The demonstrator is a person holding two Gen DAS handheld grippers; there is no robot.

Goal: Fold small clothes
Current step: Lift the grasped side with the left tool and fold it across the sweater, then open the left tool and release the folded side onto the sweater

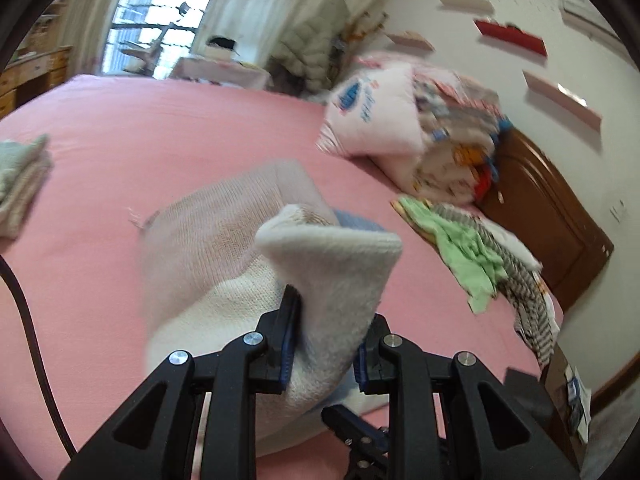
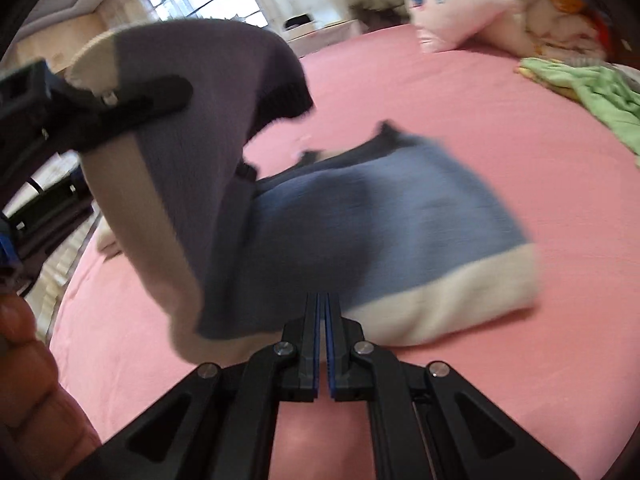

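Note:
A small knit sweater, blue with a cream hem (image 2: 400, 216), lies on the pink bed. My left gripper (image 1: 326, 328) is shut on its cream hem (image 1: 336, 264) and holds that edge lifted off the bed. The lifted part also shows in the right wrist view (image 2: 192, 128), with the left gripper (image 2: 100, 100) clamped on it at upper left. My right gripper (image 2: 323, 308) is shut with nothing between its fingers, low over the bed just in front of the sweater.
A pile of loose clothes, green and striped (image 1: 480, 256), lies at the bed's right edge. Pillows and a quilt (image 1: 420, 136) sit at the head. A folded pale garment (image 1: 20, 180) lies at far left. A brown wooden headboard (image 1: 552, 216) is at right.

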